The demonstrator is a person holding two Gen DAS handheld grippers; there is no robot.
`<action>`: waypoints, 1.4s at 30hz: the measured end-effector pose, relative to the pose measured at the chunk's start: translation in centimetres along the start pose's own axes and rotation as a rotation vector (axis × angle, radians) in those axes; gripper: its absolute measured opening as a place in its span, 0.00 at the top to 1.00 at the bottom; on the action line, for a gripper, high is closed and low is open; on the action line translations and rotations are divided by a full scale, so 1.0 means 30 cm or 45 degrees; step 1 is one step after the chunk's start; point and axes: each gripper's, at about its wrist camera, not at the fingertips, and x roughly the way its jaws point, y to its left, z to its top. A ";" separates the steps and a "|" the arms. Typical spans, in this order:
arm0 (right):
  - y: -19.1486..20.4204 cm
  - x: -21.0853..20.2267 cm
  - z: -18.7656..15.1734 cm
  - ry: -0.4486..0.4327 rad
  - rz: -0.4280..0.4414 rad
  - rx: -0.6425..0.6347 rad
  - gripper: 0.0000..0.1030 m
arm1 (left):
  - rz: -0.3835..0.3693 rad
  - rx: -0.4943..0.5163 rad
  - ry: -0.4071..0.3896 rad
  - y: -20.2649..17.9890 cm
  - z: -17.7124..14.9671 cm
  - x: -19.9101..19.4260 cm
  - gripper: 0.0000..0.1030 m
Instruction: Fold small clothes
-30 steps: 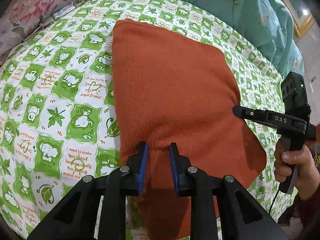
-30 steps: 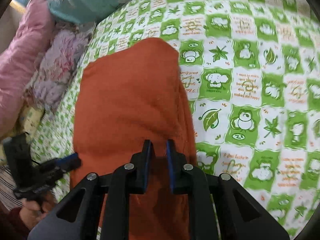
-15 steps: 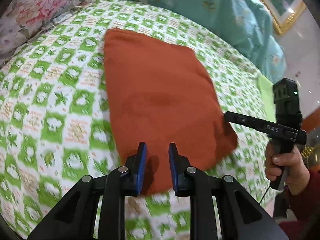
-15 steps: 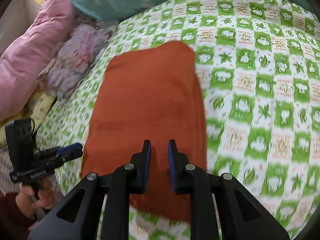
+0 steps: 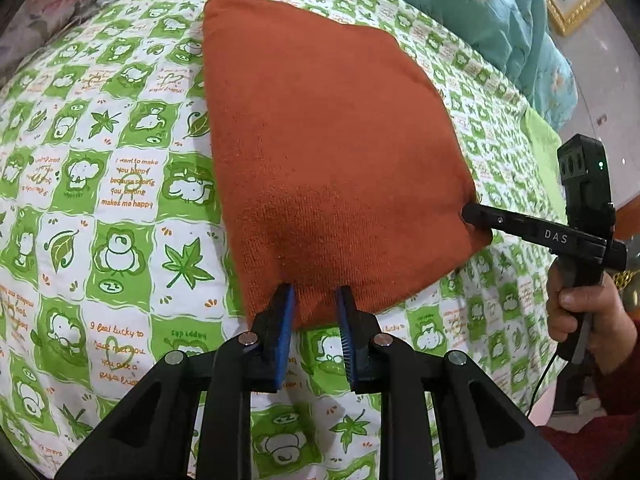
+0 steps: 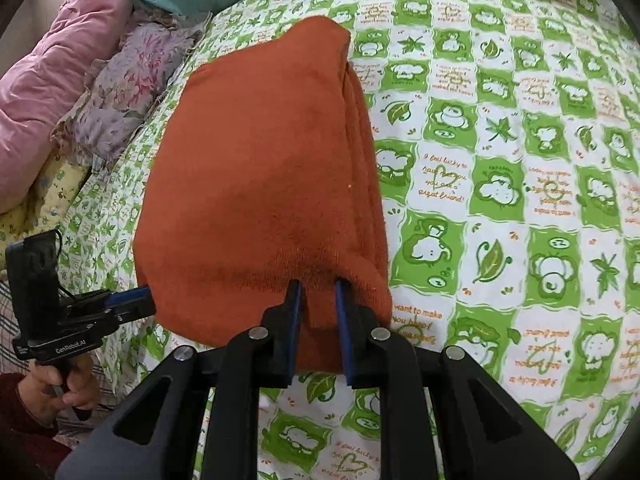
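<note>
Lying folded on the green-and-white cartoon bedsheet [image 5: 120, 208]: rust-orange knit garment [image 5: 320, 152], near edge pinched at both corners. Left gripper [image 5: 314, 300] fingers closed on the near-left corner, cloth bunched between blue pads. Right gripper [image 6: 318, 294] fingers likewise clamped on the near-right corner, stacked layers showing along that side.

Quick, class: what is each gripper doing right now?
Left gripper: shut on the orange cloth's near edge.
Right gripper: shut on the same cloth's near edge.
</note>
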 end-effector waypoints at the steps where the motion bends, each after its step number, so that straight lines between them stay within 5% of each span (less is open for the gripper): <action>1: -0.009 0.002 -0.009 0.005 0.005 0.006 0.82 | -0.002 -0.006 -0.001 0.002 0.000 0.003 0.79; 10: -0.018 0.011 -0.028 0.002 0.009 0.022 0.82 | 0.012 -0.034 -0.004 -0.001 -0.006 0.001 0.78; 23: 0.076 -0.138 0.039 -0.162 -0.024 0.022 0.72 | 0.096 0.010 -0.092 -0.063 0.045 -0.141 0.49; 27: 0.122 -0.160 0.034 -0.193 -0.036 -0.008 0.60 | 0.152 0.032 -0.124 -0.059 0.054 -0.173 0.39; 42: 0.248 -0.199 -0.207 -0.216 -0.097 0.006 0.38 | 0.264 0.142 -0.155 0.006 -0.088 -0.267 0.23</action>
